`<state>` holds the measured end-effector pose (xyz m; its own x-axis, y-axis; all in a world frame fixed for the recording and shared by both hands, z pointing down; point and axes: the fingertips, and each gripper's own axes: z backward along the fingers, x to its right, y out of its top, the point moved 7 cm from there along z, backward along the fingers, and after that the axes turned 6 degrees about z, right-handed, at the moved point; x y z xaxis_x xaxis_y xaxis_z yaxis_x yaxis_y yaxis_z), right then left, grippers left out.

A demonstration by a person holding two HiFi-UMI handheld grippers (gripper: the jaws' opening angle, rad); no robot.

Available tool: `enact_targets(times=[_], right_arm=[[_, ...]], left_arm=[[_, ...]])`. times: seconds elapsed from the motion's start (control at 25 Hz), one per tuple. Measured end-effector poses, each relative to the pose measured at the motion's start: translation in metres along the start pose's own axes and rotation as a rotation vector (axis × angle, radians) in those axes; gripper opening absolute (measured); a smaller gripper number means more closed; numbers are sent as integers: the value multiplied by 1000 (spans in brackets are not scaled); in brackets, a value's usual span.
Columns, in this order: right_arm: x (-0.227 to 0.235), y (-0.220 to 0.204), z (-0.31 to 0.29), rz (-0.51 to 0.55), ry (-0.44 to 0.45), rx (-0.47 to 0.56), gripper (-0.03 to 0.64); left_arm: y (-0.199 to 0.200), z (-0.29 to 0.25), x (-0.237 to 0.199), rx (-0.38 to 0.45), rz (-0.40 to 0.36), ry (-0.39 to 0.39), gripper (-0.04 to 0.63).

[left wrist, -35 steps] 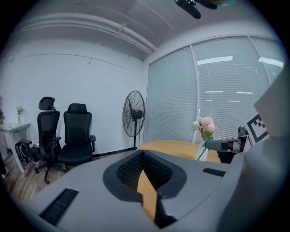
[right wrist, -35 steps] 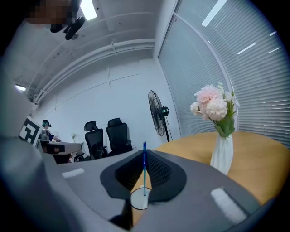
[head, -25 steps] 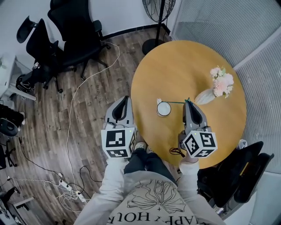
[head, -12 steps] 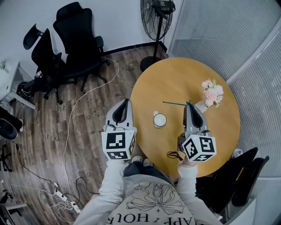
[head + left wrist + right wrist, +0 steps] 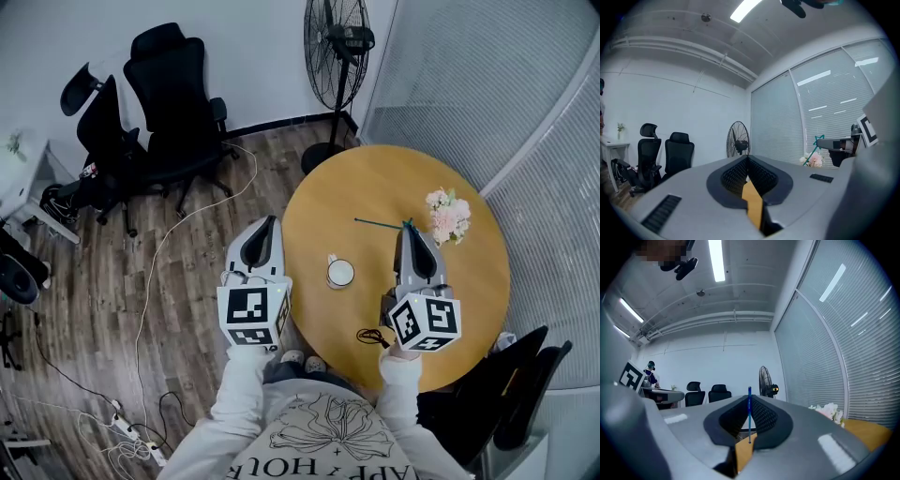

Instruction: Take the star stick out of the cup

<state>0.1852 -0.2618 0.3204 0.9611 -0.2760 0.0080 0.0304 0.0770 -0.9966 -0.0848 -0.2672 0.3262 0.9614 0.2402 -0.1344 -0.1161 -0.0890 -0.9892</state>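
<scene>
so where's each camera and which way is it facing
Head view: on the head, steeply down on the table and cup; shows left gripper, right gripper, torso.
Left gripper view: on that gripper, facing the fan; its shut fingers show.
Right gripper view: on that gripper, same facing; fingers shut on the stick.
Shared: all see the fan.

A round wooden worktop [image 5: 375, 187] is carrying a white cup [image 5: 339, 273] near its left edge and pink flowers [image 5: 447, 216] at its far right.
</scene>
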Motion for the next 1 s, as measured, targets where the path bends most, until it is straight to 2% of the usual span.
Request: enact_targets(times=[1.0], right_arm=[[18, 3, 9, 0, -45, 10, 26]], left_arm=[[6, -1, 13, 8, -21, -13, 6]])
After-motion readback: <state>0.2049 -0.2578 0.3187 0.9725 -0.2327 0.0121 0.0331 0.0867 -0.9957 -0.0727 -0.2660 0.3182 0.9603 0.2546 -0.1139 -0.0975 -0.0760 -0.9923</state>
